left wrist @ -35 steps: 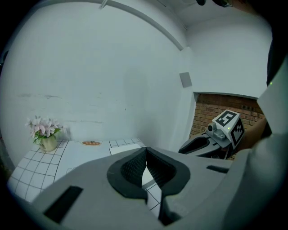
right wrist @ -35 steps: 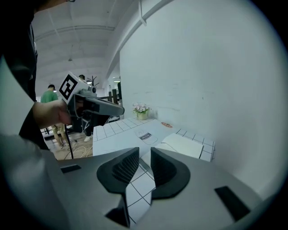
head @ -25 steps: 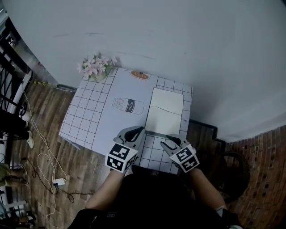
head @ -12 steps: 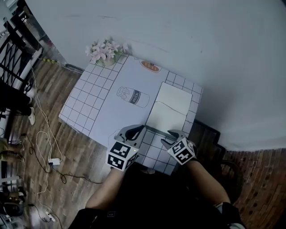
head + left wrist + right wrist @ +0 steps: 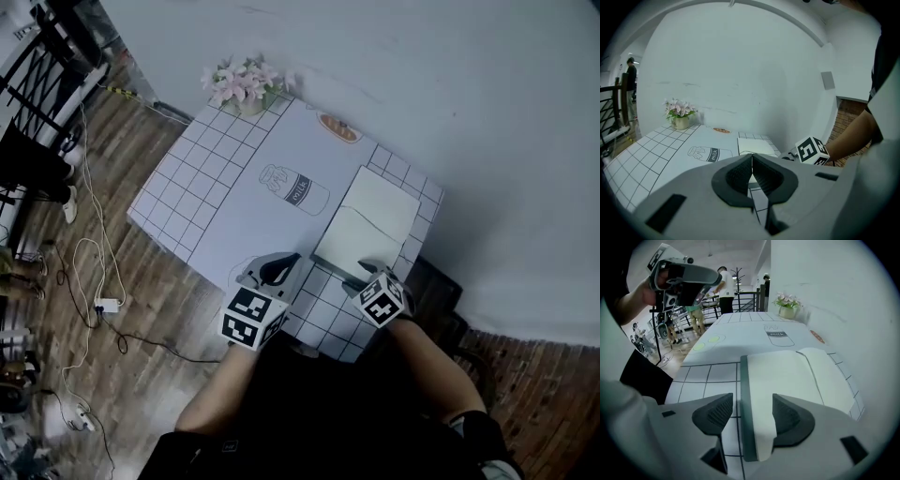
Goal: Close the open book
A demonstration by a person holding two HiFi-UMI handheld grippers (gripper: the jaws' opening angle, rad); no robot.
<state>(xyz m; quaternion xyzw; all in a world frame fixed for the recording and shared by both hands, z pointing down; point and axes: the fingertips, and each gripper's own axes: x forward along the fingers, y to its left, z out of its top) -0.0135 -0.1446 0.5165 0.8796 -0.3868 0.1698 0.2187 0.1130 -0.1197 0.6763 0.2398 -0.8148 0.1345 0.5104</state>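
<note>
At the bench's (image 5: 187, 197) near edge, my right claw (image 5: 751, 414) has just been opening astride the open book (image 5: 787, 371) (no pinch); left claw (image 5: 752, 176) closed, empty.

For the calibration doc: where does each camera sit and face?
Head view: person's head, steeply down at table and open book; left gripper, right gripper, forearms show.
Left gripper view: on left gripper, across the table over shut jaws; right forearm shows.
Right gripper view: on right gripper, down at the book's edge between jaws that have just been opening; left hand shows.
Shared: all three show the book and flowers.
</note>
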